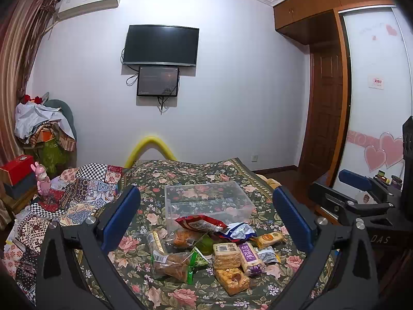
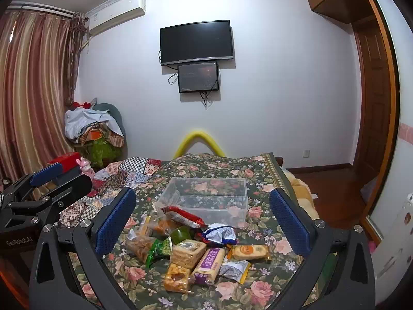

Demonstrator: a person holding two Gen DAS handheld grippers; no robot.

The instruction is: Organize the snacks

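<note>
Left wrist view shows the left gripper (image 1: 206, 214) spread wide and holding nothing, poised above the floral green bedspread (image 1: 180, 294); the heap of wrapped snacks (image 1: 206, 248) lies straight ahead between its blue pads, with the clear rectangular plastic box (image 1: 206, 201) just beyond, touching the red packet (image 1: 198, 223); the box looks empty, so sorting has seemingly not begun; the right gripper (image 2: 202, 217) is equally wide and empty, with the purple-labelled bar (image 2: 209, 263) nearest it, long axis running roughly away from the camera; that gripper seems better placed for the bar, though its jaws would likely need to close across the narrow width.
</note>
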